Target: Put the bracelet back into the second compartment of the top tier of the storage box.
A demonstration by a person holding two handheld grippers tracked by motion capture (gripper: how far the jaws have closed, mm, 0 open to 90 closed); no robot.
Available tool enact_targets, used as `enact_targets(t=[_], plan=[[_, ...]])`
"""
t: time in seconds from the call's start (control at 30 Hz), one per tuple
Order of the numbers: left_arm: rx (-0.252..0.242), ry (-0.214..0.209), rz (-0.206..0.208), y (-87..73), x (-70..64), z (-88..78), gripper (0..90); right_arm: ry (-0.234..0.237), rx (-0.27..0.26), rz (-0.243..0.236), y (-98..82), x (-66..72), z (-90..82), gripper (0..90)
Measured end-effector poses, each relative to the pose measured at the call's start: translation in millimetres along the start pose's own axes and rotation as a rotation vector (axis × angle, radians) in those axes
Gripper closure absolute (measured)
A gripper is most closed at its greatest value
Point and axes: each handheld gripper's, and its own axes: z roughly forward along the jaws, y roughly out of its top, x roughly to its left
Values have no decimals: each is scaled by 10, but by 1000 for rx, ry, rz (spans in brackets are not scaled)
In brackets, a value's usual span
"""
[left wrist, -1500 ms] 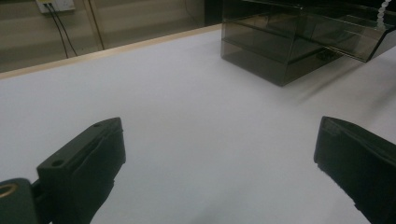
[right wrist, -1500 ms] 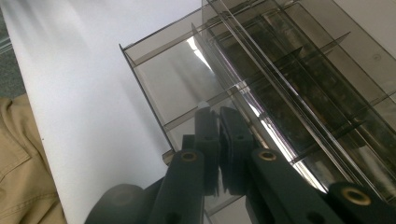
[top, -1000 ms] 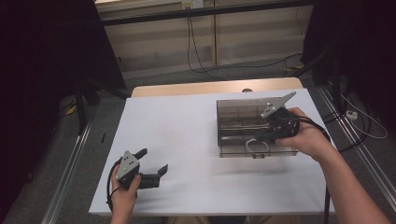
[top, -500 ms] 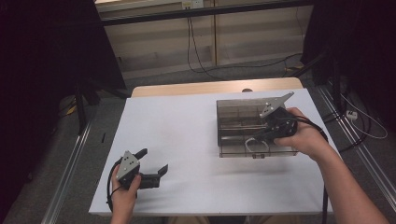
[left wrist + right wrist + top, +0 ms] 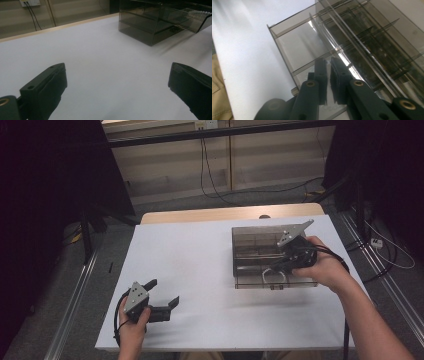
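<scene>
- The work in hand looks like handling the smoked clear organiser box, which stands on the right half of the white worktop, well apart from the left hand.
- The right claw is down at the box's near front edge, over a pale looped handle there.
- In the right gripper view its jaws are pressed nearly together around a thin clear wall or drawer front of the box; I judge it a pinch on that panel, though the glare hides the exact contact.
- The left claw lies low on the worktop near its front left corner, spread wide, holding nothing.
- Next move, as I judge it: a steady straight pull or lift, without tipping the box.
</scene>
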Motion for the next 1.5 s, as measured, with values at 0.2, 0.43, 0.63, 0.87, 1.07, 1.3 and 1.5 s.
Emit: enact_targets(t=[0.2,0.43,0.63,0.87,1.07,1.3,1.5], plan=[[1,-1,-4,2,2,-5,24,41,-10,-1,-19,53,-28,889],[1,0,-3,1,-6,-1,24,82,-24,4,-90,96,-75,900],[0,-1,0,4,-7,-3,24,107,-27,1,-156,133,-79,900],[0,2,3,8,0,-14,24,117,-38,2,-224,159,-73,900],[1,0,-2,6,-4,-13,24,128,-36,3,-276,172,-45,900],[1,1,-1,6,-5,-15,24,133,-36,-8,-303,217,-16,900],[-1,1,2,7,0,-20,23,138,-37,-19,-302,251,5,900]])
